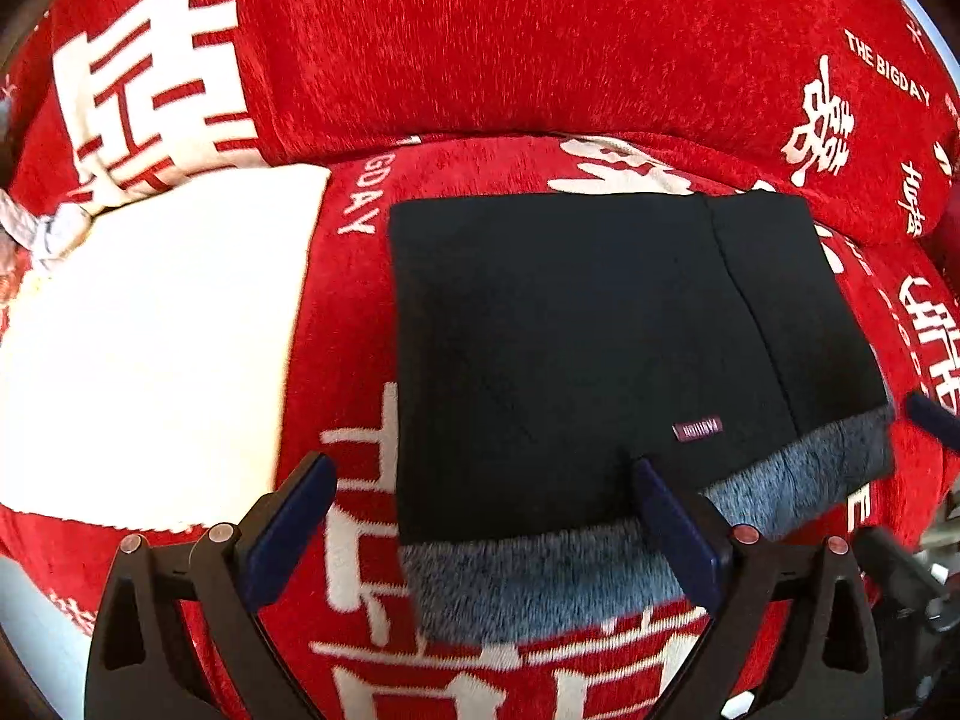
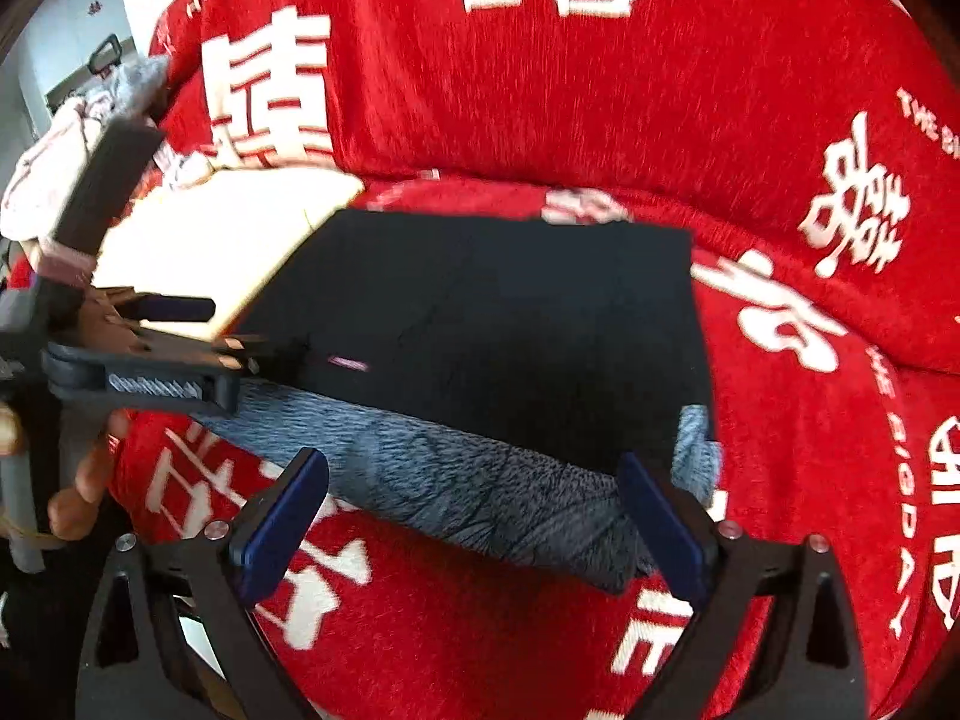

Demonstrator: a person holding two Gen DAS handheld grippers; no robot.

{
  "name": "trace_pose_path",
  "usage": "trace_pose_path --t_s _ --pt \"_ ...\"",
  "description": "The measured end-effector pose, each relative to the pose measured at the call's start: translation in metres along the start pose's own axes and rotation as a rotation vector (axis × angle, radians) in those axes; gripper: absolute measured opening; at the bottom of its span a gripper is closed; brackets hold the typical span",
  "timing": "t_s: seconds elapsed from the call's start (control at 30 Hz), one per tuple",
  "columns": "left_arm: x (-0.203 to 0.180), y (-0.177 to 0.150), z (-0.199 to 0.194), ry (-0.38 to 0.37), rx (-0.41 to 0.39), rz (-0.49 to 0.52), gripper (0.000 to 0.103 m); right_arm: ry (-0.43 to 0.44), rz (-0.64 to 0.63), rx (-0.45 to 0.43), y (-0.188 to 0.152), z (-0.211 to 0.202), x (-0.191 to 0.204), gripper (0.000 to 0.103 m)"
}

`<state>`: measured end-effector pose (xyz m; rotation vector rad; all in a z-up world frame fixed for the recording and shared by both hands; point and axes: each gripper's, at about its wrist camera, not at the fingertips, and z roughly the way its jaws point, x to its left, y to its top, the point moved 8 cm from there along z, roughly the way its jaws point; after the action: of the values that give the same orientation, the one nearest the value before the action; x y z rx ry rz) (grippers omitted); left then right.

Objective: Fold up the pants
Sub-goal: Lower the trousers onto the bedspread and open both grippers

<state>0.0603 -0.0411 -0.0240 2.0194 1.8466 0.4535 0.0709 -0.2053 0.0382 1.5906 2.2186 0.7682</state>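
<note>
Black pants (image 1: 570,348) with a grey fleece lining (image 1: 540,582) lie folded into a flat rectangle on the red sofa seat; they also show in the right wrist view (image 2: 510,330) with the lining (image 2: 480,492) along the near edge. My left gripper (image 1: 480,480) is open and empty, its jaws wide apart over the near left corner of the pants. My right gripper (image 2: 474,474) is open and empty, just above the fleece edge. The left gripper also shows in the right wrist view (image 2: 198,330), at the pants' left edge.
A folded white garment (image 1: 156,348) lies left of the pants on the seat (image 1: 354,360). The red sofa backrest (image 1: 480,48) with white lettering rises behind. More clothes (image 2: 60,156) are piled at the far left. A blue fingertip (image 1: 933,420) of the right gripper shows at the right edge.
</note>
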Motion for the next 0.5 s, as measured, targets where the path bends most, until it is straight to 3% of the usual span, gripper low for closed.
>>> trace_pose_path --t_s 0.27,0.43,0.5 --pt "-0.004 -0.007 -0.018 0.006 -0.033 0.002 0.1 -0.071 0.039 -0.004 -0.006 -0.015 -0.001 0.099" --pt "-0.001 -0.013 -0.002 0.058 0.011 -0.009 0.1 -0.04 0.089 0.003 -0.006 0.001 -0.002 0.099" --pt "0.001 -0.019 0.01 0.04 0.059 -0.034 0.1 0.005 0.123 0.071 -0.016 0.023 -0.005 0.099"
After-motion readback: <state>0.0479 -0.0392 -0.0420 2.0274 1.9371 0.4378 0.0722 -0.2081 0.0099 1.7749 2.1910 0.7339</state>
